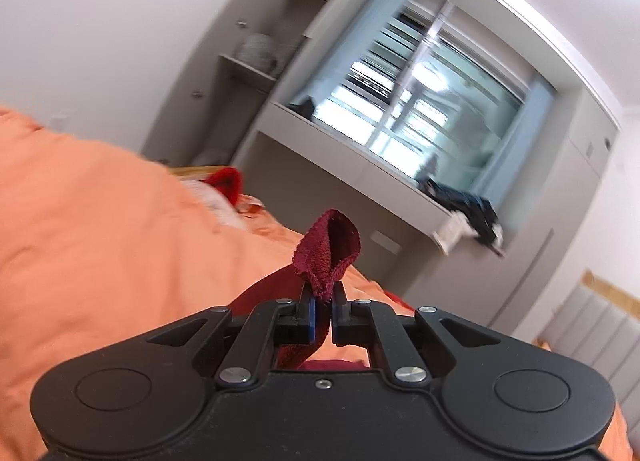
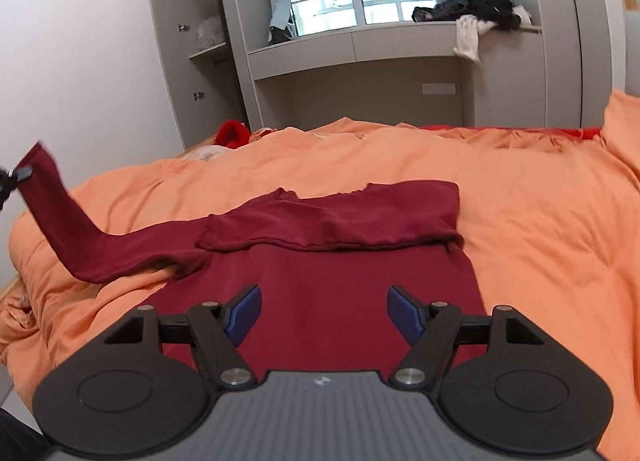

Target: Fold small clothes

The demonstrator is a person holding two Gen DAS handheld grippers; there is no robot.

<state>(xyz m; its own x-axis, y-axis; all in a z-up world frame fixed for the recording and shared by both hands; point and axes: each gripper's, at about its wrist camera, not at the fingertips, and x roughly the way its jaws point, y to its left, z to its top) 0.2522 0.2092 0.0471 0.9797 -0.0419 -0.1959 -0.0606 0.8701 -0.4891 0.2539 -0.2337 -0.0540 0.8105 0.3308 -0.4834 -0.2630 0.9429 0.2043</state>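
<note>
Orange duvet (image 2: 520, 201) covers the bed, grey built-in shelving and a window behind it, dark clothes heaped on the sill ledge (image 2: 472, 5). Task item is the maroon top (image 2: 332, 273), lying flat mid-bed with one part already folded across its upper edge. My left gripper (image 1: 323, 301) is pressed together, pinching the sleeve cuff (image 1: 328, 249), and that sleeve (image 2: 80, 237) is raised off the duvet at the left. My right gripper (image 2: 324, 309) is spread wide, nothing between its blue pads (image 2: 404, 315), hovering over the body panel. To do this step well, I'd carry the cuff across the body so the sleeve lands flat and in line with the fold already there, keep light tension so it doesn't twist, and I'd probably use the right gripper to pin the body panel so the whole top doesn't drag. Risk as I judge it: thin knit slipping out of the pinch. Left wrist view shows the pinch itself up close, cuff poking past the pads, but is blurred and tilted and hides the garment layout. Right wrist view gives the full layout and sleeve line; the left gripper is only a sliver at the frame edge.
</note>
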